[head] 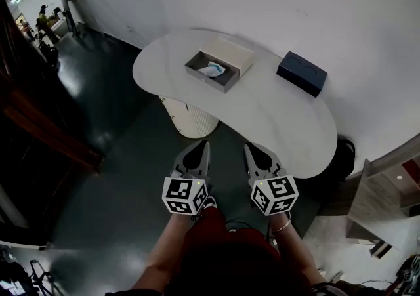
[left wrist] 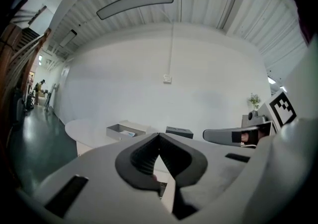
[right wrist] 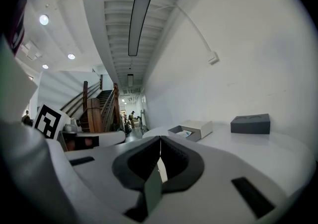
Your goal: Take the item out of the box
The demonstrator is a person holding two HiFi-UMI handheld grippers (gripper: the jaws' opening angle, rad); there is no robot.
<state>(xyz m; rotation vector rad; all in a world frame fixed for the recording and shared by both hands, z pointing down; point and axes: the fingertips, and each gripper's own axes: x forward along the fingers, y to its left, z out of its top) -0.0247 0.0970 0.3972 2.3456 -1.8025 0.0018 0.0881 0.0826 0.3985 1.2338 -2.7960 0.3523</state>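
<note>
table (head: 262,117): white, kidney-shaped, stands against the white wall on a ribbed pedestal (head: 189,117); carries two boxes and a lid.
left gripper (head: 205,145): clenched, tips pressed together with nothing between them; hovers off the table, short of its near edge, over the dark floor; points toward the table, roughly level.
right gripper (head: 248,148): clenched too, tips meeting and empty; sits just beside the left gripper, at the near edge, aimed the same way.
dark box (head: 302,73): navy, lidded, lies flat by the far edge toward the right end, well apart from the open box.
open box (head: 194,63): grey tray, uncovered, sits near the far edge toward the left end.
lid (head: 231,55): pale beige, rests touching the open box on its wall side.
item (head: 211,69): white with a blue patch, lies inside the open box; touched by neither gripper.
</note>
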